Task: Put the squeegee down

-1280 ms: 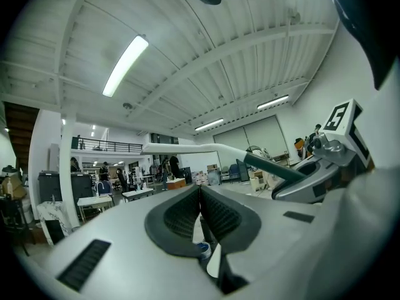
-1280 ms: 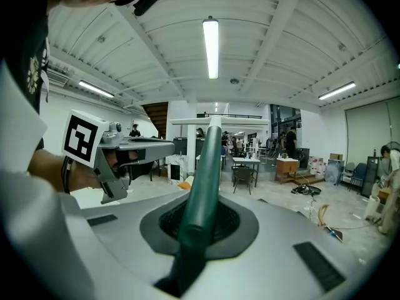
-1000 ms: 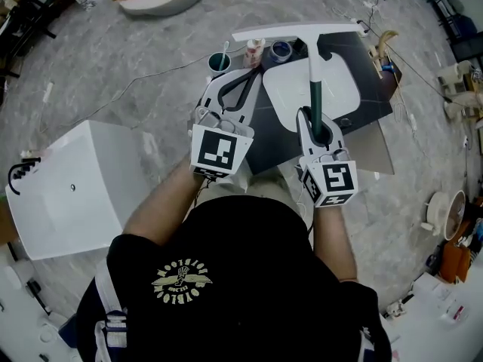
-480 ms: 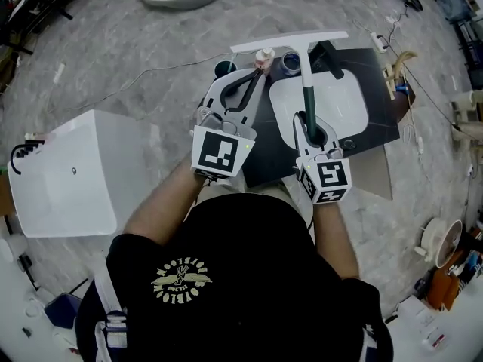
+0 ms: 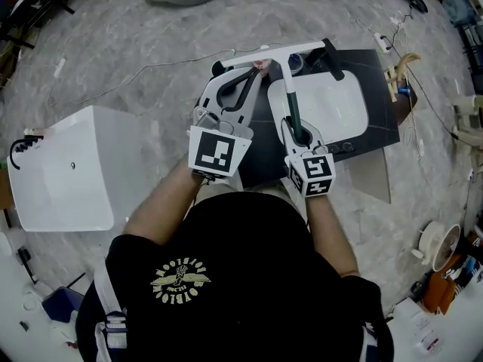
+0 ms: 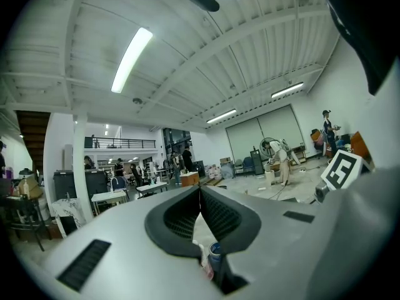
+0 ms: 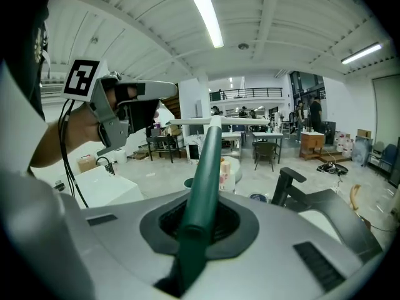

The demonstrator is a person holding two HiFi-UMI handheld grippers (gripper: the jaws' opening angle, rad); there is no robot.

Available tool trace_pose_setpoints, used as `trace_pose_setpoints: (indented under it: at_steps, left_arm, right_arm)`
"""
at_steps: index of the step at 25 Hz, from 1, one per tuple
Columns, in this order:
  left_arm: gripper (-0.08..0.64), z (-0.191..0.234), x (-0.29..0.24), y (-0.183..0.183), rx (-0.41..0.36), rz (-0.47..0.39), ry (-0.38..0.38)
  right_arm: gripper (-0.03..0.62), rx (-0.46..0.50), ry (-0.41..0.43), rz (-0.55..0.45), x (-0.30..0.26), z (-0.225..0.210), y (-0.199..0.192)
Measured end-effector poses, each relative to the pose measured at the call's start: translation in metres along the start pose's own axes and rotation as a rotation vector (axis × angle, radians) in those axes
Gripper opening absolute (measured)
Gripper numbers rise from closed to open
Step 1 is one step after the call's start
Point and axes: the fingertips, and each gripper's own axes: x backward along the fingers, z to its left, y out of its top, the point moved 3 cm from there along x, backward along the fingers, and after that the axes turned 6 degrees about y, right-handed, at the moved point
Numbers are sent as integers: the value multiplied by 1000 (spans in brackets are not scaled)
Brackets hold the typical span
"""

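The squeegee has a dark green handle (image 5: 291,105) and a long white blade (image 5: 275,51). My right gripper (image 5: 296,130) is shut on the handle and holds it over the left rim of the white basin (image 5: 336,104), with the blade at the far end near the back of the counter. In the right gripper view the handle (image 7: 203,180) runs up out of the jaws to the blade (image 7: 215,121). My left gripper (image 5: 254,71) is beside it on the left, shut and holding nothing. In its own view the left gripper (image 6: 200,191) has its tips touching.
The basin sits in a black countertop (image 5: 373,74) with a black faucet (image 5: 332,57) at the back. A teal cup (image 5: 219,68), a small bottle (image 7: 229,174) and a blue can (image 5: 296,62) stand behind the blade. A white box (image 5: 64,168) stands on the floor at the left.
My right gripper has sunk with the squeegee, bringing the blade lower and closer to the counter's back edge. The left gripper shifted slightly and stays shut.
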Motion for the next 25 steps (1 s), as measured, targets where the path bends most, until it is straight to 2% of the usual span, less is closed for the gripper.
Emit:
trace_pose_setpoints:
  at_steps: [15,25]
  left_arm:
    - [23,1,7,-3,-7,14,13]
    - [23,7,13,-4,-8,18,27]
  right_arm:
    - [44,-60,36,179,-27,-4,-89]
    - [44,-47,80,293,-44,3,-138]
